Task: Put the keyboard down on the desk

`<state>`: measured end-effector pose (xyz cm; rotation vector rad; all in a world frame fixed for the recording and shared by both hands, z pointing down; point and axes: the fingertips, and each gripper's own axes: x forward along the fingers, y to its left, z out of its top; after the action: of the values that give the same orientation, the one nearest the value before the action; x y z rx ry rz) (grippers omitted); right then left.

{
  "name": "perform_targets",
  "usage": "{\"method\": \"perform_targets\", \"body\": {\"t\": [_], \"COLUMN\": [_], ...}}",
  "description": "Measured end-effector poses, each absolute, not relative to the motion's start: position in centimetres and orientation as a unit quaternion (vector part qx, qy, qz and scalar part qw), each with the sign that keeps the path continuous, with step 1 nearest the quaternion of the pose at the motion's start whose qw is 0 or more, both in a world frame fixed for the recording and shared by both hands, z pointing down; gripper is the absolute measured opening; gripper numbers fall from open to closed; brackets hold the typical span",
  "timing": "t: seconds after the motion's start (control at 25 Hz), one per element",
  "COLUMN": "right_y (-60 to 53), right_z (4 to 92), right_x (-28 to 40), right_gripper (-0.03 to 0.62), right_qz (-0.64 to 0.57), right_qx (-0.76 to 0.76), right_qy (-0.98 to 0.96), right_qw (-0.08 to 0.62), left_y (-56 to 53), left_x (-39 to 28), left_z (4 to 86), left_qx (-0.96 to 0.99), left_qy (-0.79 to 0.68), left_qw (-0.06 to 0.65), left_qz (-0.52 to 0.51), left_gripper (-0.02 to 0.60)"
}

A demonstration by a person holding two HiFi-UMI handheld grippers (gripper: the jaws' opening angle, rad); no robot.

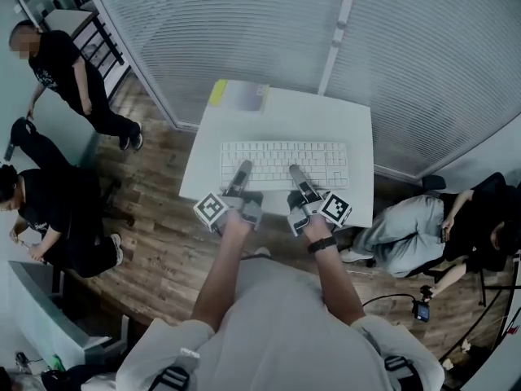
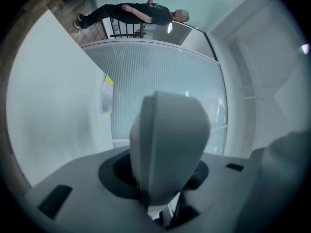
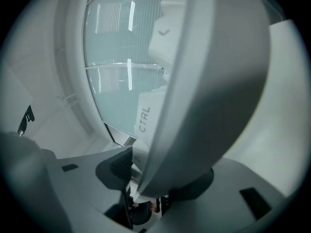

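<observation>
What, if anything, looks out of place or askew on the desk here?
Nothing stands out. The white keyboard is square to the desk, and the yellow item and grey pad sit at its far left corner.

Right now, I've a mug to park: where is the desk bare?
Bare: the far strip of the desk between keyboard and far edge, right of the yellow-edged flat item; narrower margins flank the keyboard. Crowded: the near edge, at the left hand-held gripper and right hand-held gripper.

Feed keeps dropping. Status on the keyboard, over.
Left gripper, right gripper both at keyboard near edge, jaws over its top; grip unconfirmed. Keyboard square over desk. Grey pad at far corner, clear.
</observation>
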<state>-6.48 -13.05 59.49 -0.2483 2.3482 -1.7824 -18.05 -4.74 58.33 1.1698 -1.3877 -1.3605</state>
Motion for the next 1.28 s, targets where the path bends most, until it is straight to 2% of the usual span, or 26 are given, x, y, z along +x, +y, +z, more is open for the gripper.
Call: {"method": "perform_targets", "body": {"t": [0.2,0.36,0.52,0.68,0.88,1.28], "right_y": [-11.9,-10.9,-5.7,-1.7,-3.3,-10.1], "right_z": [53.8,55.2,51.1,49.1,51.3,53.2], "right_x": [-5.1,-5.1,-2.2,-0.1,-2.1,-5.6], "right_gripper": [0.204,0.203,0.207,0.198,0.193,0.196], "right_qz": [-0.597,-0.593,-0.523,-0.505,-0.51,-0.526], "right_qx": [-0.061,-0.057,-0.078,-0.09,-0.095,-0.113], "right_qy": [0.788,0.788,0.836,0.847,0.848,0.837], "right_qw": [0.142,0.155,0.146,0.141,0.107,0.103], "left_y": [-3.8,-3.0,2.0,5.6,4.0,-3.0], "left_x": [-16.4,-16.4,-13.3,-11.6,-13.4,-16.6], "left_z": [52.7,53.1,49.6,48.4,51.9,53.2], "left_qx": [0.508,0.54,0.561,0.555,0.525,0.538], "left_qy": [-0.551,-0.544,-0.496,-0.484,-0.49,-0.507], "left_qw": [0.397,0.374,0.372,0.382,0.406,0.431], "left_qz": [-0.529,-0.523,-0.548,-0.559,-0.565,-0.517], "left_gripper": [0.138,0.14,0.199,0.152,0.147,0.141]}}
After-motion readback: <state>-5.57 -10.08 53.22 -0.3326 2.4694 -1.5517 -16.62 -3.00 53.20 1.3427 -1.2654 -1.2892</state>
